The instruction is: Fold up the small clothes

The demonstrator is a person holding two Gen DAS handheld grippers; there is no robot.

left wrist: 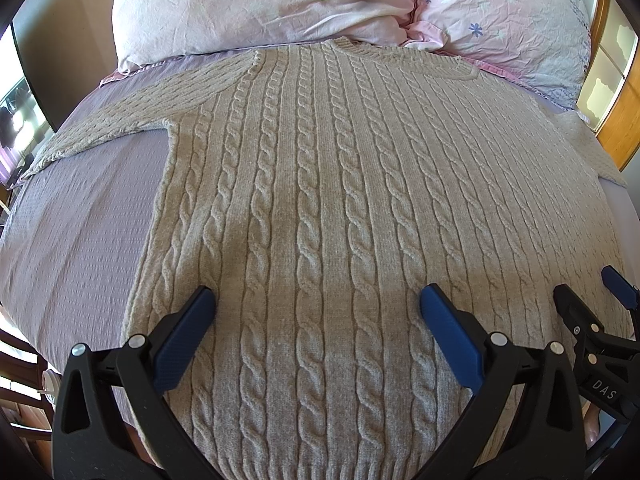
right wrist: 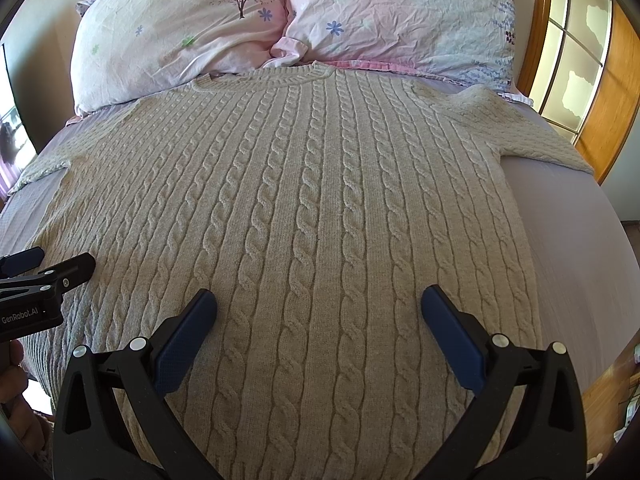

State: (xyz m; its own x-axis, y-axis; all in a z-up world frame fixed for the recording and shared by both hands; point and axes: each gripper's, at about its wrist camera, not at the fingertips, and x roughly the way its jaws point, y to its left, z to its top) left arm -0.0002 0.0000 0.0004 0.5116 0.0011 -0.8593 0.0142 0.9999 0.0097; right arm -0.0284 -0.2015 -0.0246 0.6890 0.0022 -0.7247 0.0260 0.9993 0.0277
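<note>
Both grippers hang over the lower part of a beige cable-knit sweater [left wrist: 320,184], side by side and with nothing between their fingers. Seen from its own camera, the left gripper [left wrist: 318,308] has its blue-padded fingers [left wrist: 188,340] spread wide, with the knit showing in the gap between them. The right gripper [right wrist: 319,308] is spread just as wide above the same garment, its pads [right wrist: 452,336] apart and clear of any fold.

Each tool shows in the other's camera. The right one [left wrist: 588,304] appears at the right edge of the left wrist view, and the left one [right wrist: 46,268] at the left edge of the right wrist view, with "GenRobot.AI" on its body.

Ahead of the fingers the sweater lies flat and face up on a lavender bedsheet [left wrist: 80,232], its ribbed hem nearest the grippers and its round neckline [right wrist: 296,74] farthest away. One sleeve [left wrist: 120,120] runs out to the left of the left gripper, the other sleeve [right wrist: 532,136] out to the right of the right gripper.

Beyond the neckline sit two pink floral pillows [right wrist: 180,28], touching each other. A wooden-framed window [right wrist: 576,48] stands to the far right.
</note>
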